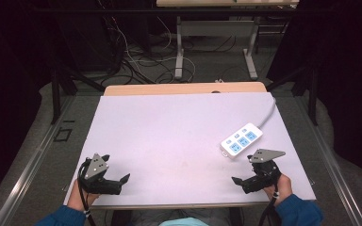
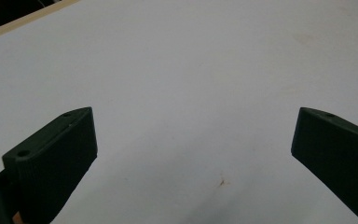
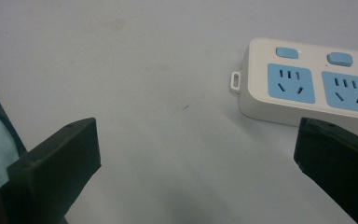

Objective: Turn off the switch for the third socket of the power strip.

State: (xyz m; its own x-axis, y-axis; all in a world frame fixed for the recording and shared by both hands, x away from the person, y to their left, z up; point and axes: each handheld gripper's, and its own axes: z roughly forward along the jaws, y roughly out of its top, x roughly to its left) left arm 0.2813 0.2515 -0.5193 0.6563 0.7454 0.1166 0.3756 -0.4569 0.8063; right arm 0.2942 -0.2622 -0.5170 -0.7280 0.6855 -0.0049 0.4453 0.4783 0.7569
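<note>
White table (image 1: 169, 132), power strip (image 3: 317, 84) beyond fingers (image 3: 60, 163)

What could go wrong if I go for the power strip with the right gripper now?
The power strip lies flat on the table and slantwise to the open right gripper, so the jaws may scrape the surface or slip off. Its cable runs off the far edge and could tug back. The open left gripper looks too far away to steady it.
</note>
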